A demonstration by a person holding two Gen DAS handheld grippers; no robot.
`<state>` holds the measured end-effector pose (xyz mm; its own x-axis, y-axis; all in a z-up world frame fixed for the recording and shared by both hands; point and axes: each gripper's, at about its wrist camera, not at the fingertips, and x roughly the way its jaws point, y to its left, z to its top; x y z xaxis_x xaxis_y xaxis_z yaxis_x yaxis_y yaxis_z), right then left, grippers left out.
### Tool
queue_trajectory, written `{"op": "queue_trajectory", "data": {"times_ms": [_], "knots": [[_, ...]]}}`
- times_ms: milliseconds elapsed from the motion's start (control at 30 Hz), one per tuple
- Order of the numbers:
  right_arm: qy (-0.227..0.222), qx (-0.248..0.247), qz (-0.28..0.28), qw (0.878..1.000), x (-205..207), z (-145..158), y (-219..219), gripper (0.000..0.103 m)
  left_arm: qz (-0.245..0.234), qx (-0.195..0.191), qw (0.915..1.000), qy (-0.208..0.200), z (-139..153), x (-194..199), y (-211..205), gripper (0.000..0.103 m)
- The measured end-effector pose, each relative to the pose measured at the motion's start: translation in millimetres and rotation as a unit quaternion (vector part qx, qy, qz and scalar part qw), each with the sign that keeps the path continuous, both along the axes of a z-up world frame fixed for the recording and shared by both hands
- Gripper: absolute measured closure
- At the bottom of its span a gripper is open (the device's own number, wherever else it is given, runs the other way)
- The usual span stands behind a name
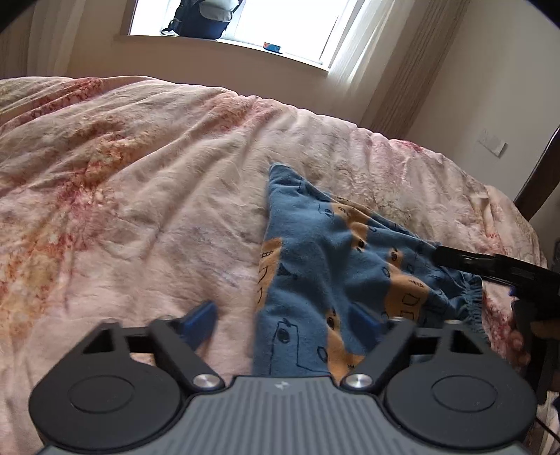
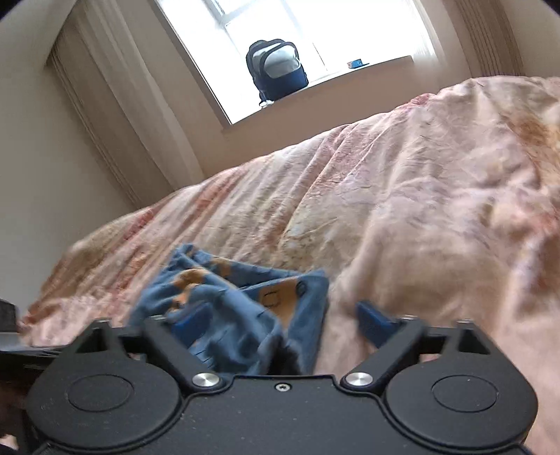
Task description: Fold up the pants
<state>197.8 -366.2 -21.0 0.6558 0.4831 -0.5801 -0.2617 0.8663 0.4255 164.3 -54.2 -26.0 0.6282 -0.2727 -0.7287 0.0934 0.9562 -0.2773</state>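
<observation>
We see the pants (image 2: 231,311) smeared by motion blur in the right wrist view, their near end hidden behind the gripper body; the backpack (image 1: 201,17) is cut off by the left view's top edge

Both wrist cameras sit low and close over the wrinkled pink floral bedspread (image 1: 140,182), facing the far bright window (image 1: 287,21). Both share the blue-and-tan printed pants (image 1: 315,266), the bedspread and the dark blue backpack (image 2: 276,68) on the sill.
</observation>
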Motion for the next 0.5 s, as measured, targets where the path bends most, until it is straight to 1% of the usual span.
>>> {"op": "queue_trajectory", "data": {"times_ms": [33,100,133,167,200,233,267,300,333,433,500], "knots": [[0.003,-0.007,0.004,1.0,4,-1,3,0.041,-0.001,0.0,1.0,0.005,0,0,0,0.036],[0.015,-0.008,0.006,1.0,10,-5,7,0.057,-0.008,-0.009,0.9999,0.01,1,-1,2,0.049],[0.017,-0.011,0.006,1.0,11,-6,9,0.061,-0.015,-0.01,0.9998,0.011,2,-2,2,0.055],[0.016,-0.013,0.006,1.0,11,-6,11,0.064,-0.025,-0.008,0.9996,0.012,4,-3,1,0.065],[0.017,-0.012,0.004,1.0,10,-6,10,0.071,-0.028,-0.001,0.9996,0.008,6,-3,0,0.075],[0.017,-0.007,-0.001,1.0,9,-6,10,0.082,-0.031,0.003,0.9995,0.002,9,-5,-1,0.082],[0.014,-0.001,-0.006,1.0,8,-4,9,0.088,-0.034,0.006,0.9994,-0.005,12,-5,-2,0.086],[0.008,-0.001,-0.009,1.0,6,-2,9,0.092,-0.036,0.01,0.9992,-0.014,17,-7,-3,0.088],[0.0,-0.007,-0.011,1.0,5,3,12,0.094,-0.041,0.016,0.9986,-0.028,23,-8,-6,0.088],[-0.031,-0.037,-0.004,0.999,1,21,26,0.095,-0.06,0.04,0.9951,-0.069,39,-9,-13,0.089],[-0.058,-0.046,-0.001,0.997,4,36,34,0.095,-0.06,0.042,0.9932,-0.091,49,-4,-13,0.089]]}}
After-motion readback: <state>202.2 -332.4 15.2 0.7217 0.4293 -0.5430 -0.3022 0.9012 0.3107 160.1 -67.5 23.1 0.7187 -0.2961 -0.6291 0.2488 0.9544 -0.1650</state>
